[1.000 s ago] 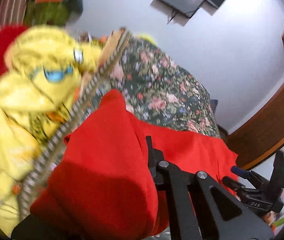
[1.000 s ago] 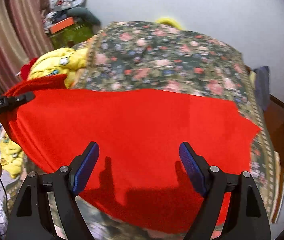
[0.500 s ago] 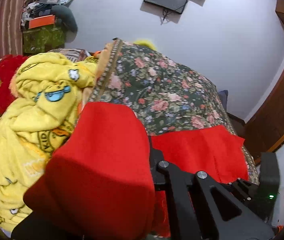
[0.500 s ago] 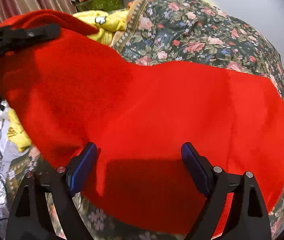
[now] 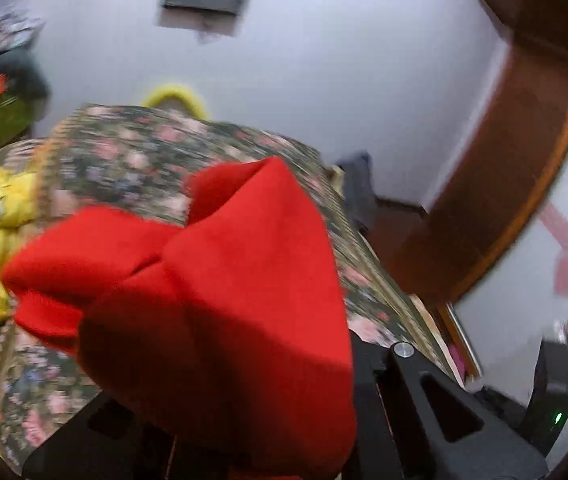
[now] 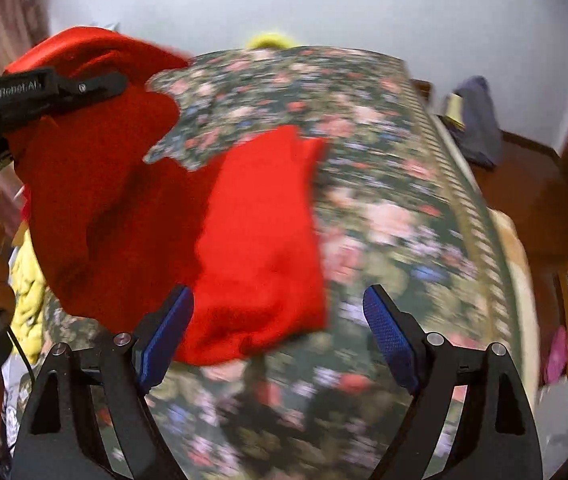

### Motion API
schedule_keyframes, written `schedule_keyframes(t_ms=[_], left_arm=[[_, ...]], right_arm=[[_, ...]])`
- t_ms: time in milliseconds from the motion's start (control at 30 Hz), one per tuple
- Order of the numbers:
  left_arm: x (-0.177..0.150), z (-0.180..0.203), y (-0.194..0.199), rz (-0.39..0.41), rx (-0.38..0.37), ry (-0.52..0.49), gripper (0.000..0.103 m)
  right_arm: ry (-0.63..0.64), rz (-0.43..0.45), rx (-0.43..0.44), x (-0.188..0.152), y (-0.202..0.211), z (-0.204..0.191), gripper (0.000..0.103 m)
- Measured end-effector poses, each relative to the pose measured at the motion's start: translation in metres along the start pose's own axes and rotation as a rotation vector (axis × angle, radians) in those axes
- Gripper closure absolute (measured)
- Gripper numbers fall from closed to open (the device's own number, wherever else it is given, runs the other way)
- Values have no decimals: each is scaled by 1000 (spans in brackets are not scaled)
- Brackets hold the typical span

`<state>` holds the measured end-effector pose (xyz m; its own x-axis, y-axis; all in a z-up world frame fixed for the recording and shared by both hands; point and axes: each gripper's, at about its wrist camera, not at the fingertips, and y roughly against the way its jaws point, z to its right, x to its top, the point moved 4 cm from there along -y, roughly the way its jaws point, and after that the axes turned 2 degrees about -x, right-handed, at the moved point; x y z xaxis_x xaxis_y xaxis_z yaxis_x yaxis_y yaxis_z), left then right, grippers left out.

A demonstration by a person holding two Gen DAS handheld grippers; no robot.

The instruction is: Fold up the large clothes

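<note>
Two views differ: my left gripper, clamped on the red fleece garment, shows only at 10 o'clock in the right view; my right gripper gapes wide, empty, over the floral bedspread.

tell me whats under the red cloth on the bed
The flowered bedspread shows all around the red cloth, so the spread part lies on it. Anything beneath the cloth is hidden. The left gripper holds one end lifted.

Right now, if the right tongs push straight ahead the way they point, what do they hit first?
Probably the dark floral-patterned bedspread. The right tongs stand open and empty, aimed down at it. The red fleece garment lies just inside the left blue pad, so that pad may brush it; blur makes depth uncertain.
</note>
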<state>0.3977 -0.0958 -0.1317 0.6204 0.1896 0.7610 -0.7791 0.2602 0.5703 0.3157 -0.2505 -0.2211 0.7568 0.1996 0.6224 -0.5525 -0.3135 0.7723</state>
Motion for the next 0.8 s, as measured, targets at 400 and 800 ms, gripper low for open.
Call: schedule_keyframes(t_ms=[400,800], left_arm=[[-109,41,-88,-372,-74,-149,96],[-91,47,12,-303,-168,-267,32]], right_arm=[[-88,-12,-78,-24,20,64,18],[-78,78,-15,-7,50,49,18]])
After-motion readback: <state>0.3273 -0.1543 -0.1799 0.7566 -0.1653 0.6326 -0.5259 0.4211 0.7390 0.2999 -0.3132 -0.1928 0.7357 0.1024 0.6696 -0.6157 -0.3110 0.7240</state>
